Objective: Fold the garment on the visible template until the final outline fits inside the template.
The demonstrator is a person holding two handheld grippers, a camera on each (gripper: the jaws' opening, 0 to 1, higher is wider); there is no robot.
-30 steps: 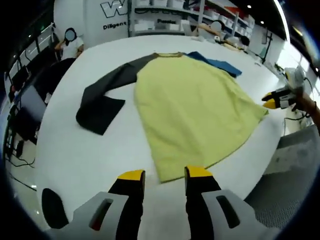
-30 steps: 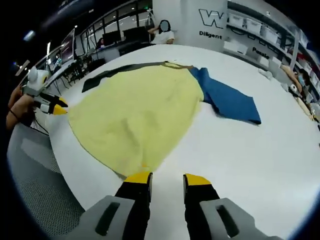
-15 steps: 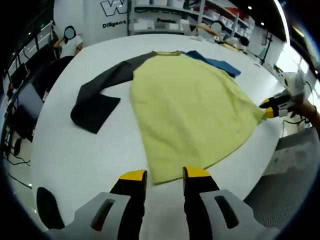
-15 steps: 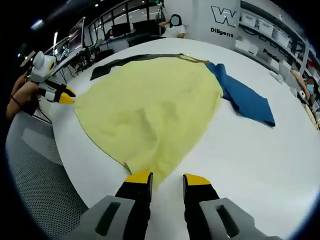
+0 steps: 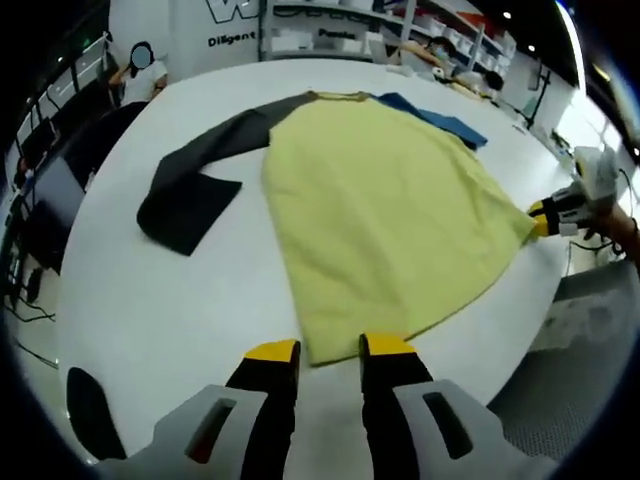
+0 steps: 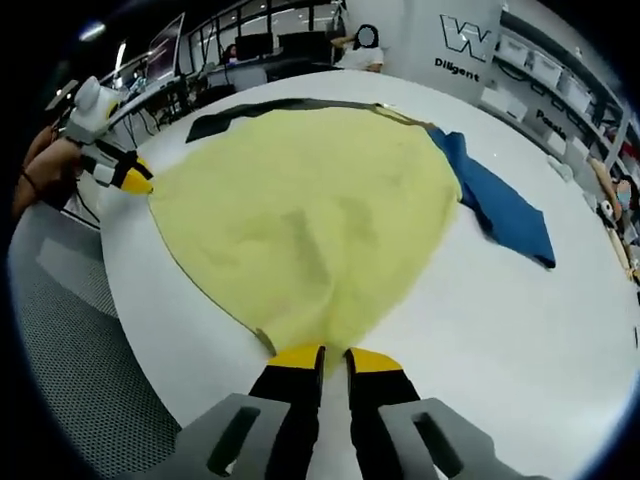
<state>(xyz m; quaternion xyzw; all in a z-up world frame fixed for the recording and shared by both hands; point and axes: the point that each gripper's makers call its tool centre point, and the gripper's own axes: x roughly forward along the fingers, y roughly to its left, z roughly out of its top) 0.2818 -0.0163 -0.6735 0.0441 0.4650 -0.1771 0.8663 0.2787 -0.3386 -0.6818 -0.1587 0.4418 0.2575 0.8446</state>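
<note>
A broad white counter [image 5: 150,300] stretches ahead of both tools and carries everything. Spread flat across it lies the garment [image 5: 385,215], a shirt with a pale yellow body, reaching from just ahead of each tool out to the far side of the counter. In the left gripper view its dark grey sleeve [image 5: 200,170] runs off to the left of the tool's line and bends back on itself, while its blue sleeve [image 5: 440,122] lies far ahead and to the right. In the right gripper view the blue sleeve [image 6: 505,210] lies to the right and ahead of the tool, and a dark strip of the grey sleeve [image 6: 250,112] shows beyond the yellow body [image 6: 310,220].

The left tool [image 5: 328,350] sits at the near hem corner of the shirt, its yellow-tipped jaws a narrow gap apart with the hem edge right at the tips; whether they grip the cloth cannot be told. The right tool [image 6: 333,357] has its jaws pressed nearly together on the yellow hem, pinching the cloth.

Each tool also appears small in the other's view: the right tool [image 5: 552,215] at the shirt's right corner, the left tool [image 6: 128,176] at the opposite corner, each held by a hand.
</note>
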